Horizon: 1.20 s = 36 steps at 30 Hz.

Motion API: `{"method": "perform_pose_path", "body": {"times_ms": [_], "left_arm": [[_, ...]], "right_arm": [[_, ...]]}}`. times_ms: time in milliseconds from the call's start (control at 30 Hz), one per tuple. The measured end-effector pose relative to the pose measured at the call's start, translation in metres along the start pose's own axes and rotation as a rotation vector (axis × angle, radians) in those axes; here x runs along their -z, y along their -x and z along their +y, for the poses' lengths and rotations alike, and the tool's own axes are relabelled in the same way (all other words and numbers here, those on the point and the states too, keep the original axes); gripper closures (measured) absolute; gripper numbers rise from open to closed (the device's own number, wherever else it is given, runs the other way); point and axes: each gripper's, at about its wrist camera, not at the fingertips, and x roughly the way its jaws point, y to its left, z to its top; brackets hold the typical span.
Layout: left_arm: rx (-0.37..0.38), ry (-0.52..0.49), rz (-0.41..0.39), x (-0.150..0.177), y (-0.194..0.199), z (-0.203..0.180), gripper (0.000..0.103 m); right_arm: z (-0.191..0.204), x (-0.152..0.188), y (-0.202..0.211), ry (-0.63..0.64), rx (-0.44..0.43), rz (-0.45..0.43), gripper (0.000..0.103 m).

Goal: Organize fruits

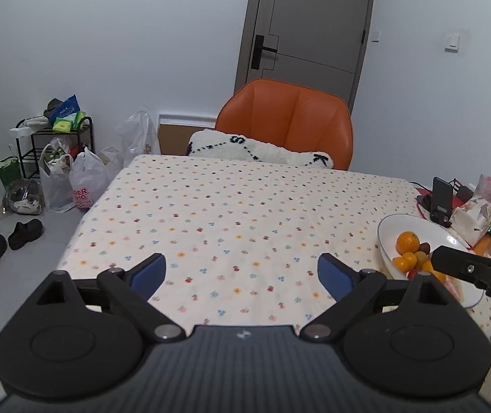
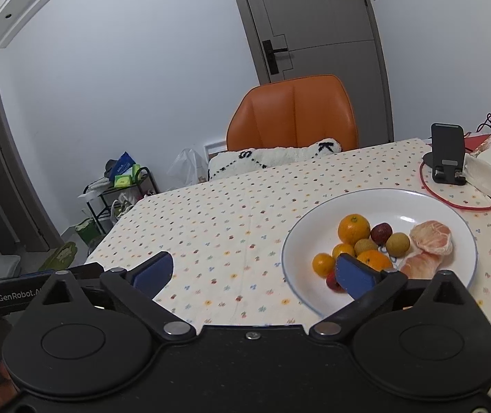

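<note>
Hovering over tablecloth (image 1: 231,213), left gripper (image 1: 242,272) fingers wide, empty; right gripper (image 2: 255,270) likewise beside fruit plate (image 2: 417,203).

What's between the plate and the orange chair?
Only bare tablecloth, then the white cushion on the chair. The right wrist view shows it best. The phone stand sits off to the right of the plate, not between them.

Left wrist cam: sits low over near table (image 1: 231,206) edge, faces fwd across cloth to chair (image 1: 290,120) and door (image 1: 314,24); plate (image 1: 414,222) at far right edge. Right wrist cam: same heading, further right, close above plate (image 2: 376,203). Shared: table, chair (image 2: 293,113), door (image 2: 314,17), plate, shelf (image 1: 56,137).
</note>
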Motion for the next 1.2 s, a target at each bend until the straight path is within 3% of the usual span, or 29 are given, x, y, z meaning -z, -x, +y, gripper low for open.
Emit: {"method": "perform_pose_path", "body": {"times_ms": [433, 1200], "left_arm": [[0.015, -0.030, 0.018, 0.010, 0.042, 0.005, 0.001], [0.059, -0.078, -0.012, 0.020, 0.109, 0.008, 0.001]], "right_arm": [[0.010, 0.012, 0.037, 0.000, -0.002, 0.008, 0.000], [0.026, 0.029, 0.106, 0.020, -0.007, -0.032, 0.000]]}}
